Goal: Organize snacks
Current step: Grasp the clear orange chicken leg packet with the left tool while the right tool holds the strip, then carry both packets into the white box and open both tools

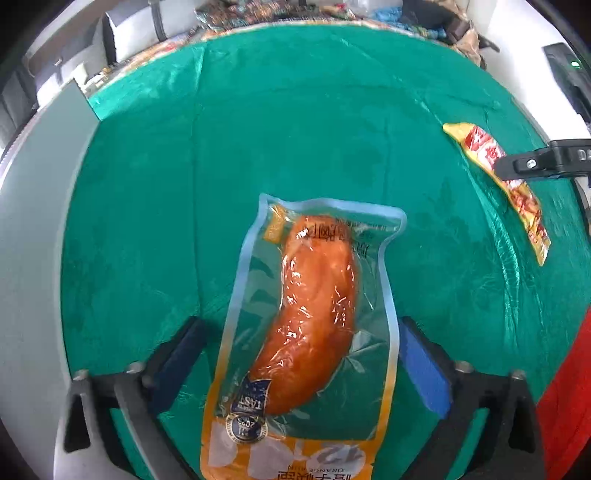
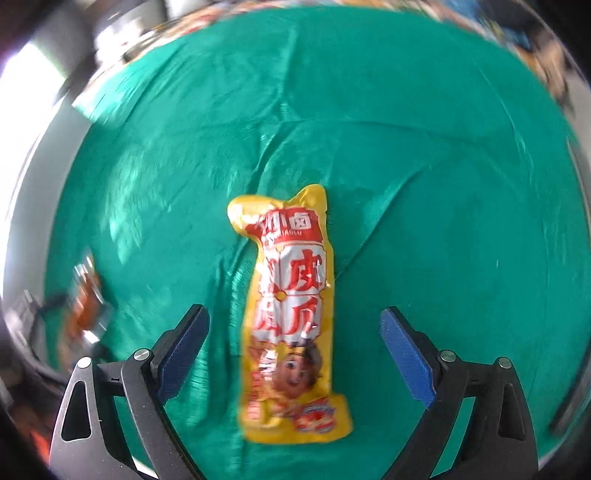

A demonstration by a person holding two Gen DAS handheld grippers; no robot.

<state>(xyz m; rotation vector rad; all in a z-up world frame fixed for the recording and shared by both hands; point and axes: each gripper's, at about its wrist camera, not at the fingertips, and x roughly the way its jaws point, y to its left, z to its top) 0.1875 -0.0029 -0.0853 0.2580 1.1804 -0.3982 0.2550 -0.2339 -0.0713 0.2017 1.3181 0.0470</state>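
A clear vacuum pack with an orange chicken breast (image 1: 314,295) and a yellow label end lies flat on the green cloth (image 1: 295,129). My left gripper (image 1: 300,321) points down over it, open, with one blue pad on each side of the pack; there is a gap on the left, and the right pad is close to the pack's edge. A yellow and red snack pack (image 2: 291,314) lies lengthwise between the wide-open fingers of my right gripper (image 2: 293,309), clear of both pads. The left wrist view shows this yellow pack (image 1: 495,173) at the right, under a black finger (image 1: 535,164).
Several more snack packs (image 1: 280,14) are piled past the cloth's far edge. A black device (image 1: 569,81) sits on the white surface at the right. Something red (image 1: 569,387) fills the lower right. A blurred orange shape (image 2: 86,306) shows at the left of the right wrist view.
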